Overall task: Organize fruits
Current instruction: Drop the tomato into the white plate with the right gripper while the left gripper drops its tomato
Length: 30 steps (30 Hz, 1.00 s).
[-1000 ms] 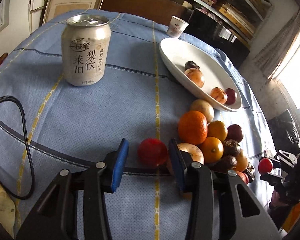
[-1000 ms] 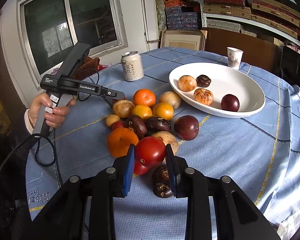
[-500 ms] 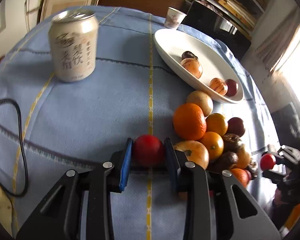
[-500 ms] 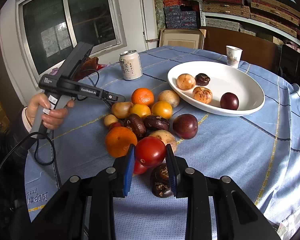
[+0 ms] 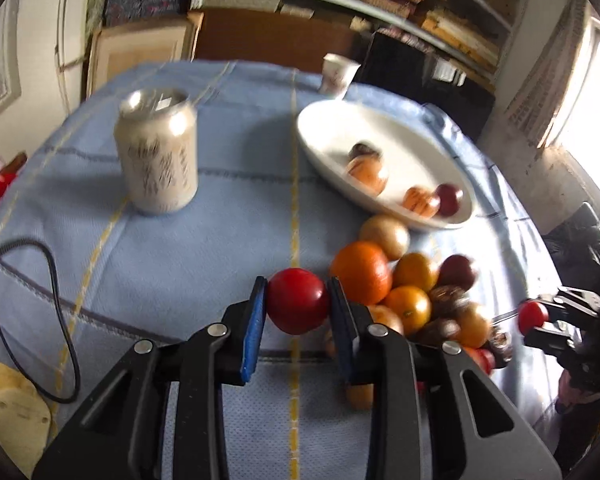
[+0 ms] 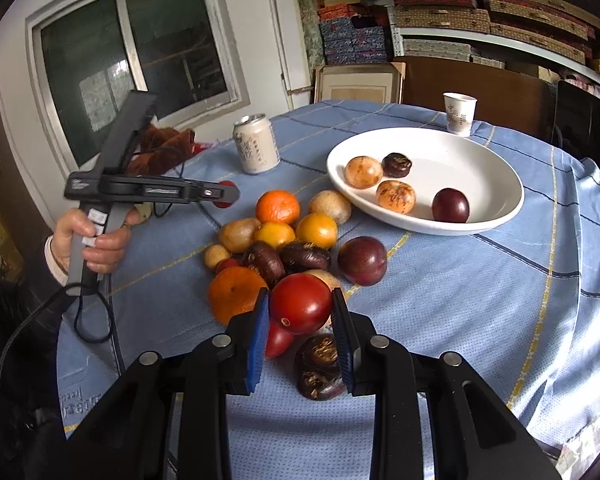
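Now each claw clamps a red fruit: the left claw [image 5: 298, 304] its tomato [image 5: 298, 300] above the desk [image 5: 180, 264], the right claw [image 6: 300, 314] its own [image 6: 300, 303] over the pile [image 6: 284, 240]. Round, smooth skin could slip from the pads on the way to the plate [image 6: 496, 168].

Loose fruit pile [image 6: 284, 248] heaped on the cloth just beside the white plate [image 6: 496, 216] holding four fruits

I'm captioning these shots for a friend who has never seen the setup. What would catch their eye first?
Each gripper is shut on a red tomato: the left gripper holds one and the right gripper another. Between them, a pile of fruit sits on the blue tablecloth. Behind it, a white bowl holds four pieces.
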{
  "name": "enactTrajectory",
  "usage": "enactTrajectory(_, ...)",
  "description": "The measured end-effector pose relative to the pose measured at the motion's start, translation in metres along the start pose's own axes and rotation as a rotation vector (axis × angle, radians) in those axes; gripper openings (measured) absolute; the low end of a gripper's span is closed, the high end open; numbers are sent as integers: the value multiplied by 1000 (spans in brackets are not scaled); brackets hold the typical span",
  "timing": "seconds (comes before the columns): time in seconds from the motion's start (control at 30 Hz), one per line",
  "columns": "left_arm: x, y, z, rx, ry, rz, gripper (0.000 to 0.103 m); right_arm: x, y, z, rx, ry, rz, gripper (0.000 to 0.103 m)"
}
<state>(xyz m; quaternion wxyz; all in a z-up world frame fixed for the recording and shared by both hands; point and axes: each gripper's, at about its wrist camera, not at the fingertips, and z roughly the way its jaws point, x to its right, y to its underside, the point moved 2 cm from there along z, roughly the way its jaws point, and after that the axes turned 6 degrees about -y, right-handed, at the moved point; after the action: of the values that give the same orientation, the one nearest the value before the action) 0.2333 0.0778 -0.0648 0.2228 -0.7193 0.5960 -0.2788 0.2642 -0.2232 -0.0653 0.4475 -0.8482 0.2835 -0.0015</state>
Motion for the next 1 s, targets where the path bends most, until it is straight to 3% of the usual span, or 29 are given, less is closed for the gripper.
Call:
enactTrajectory(0.17,26,-21,-7,28,66,76,30,16,-16,-4,99,45,71,30)
enactTrajectory(0.37,63,-74,16,20,125,140,30,43,-53,13,173,147,147,31)
enactTrajectory(0.57,82,-129,76,-24,37,155,30,75,-79,46,159,209,211,32)
enactTrajectory(0.6,83,-132,82,-32,34,159,30,79,-82,49,162,217,213,39)
enactTrajectory(0.63,84,-134,90,-41,22,166,36,81,-83,52,163,215,216,42)
enactTrajectory(0.67,84,-136,93,-44,9,167,58,83,-84,52,163,214,218,42)
enactTrajectory(0.73,77,-135,86,-1,-9,123,81,81,-80,46,163,203,213,42)
enactTrajectory(0.83,66,-126,64,39,29,94,85,71,-75,29,176,187,183,44)
enactTrajectory(0.93,50,-104,36,77,36,54,96,59,-66,14,188,199,152,59)
enactTrajectory(1.0,43,-89,22,95,34,54,96,52,-58,8,189,198,133,61)
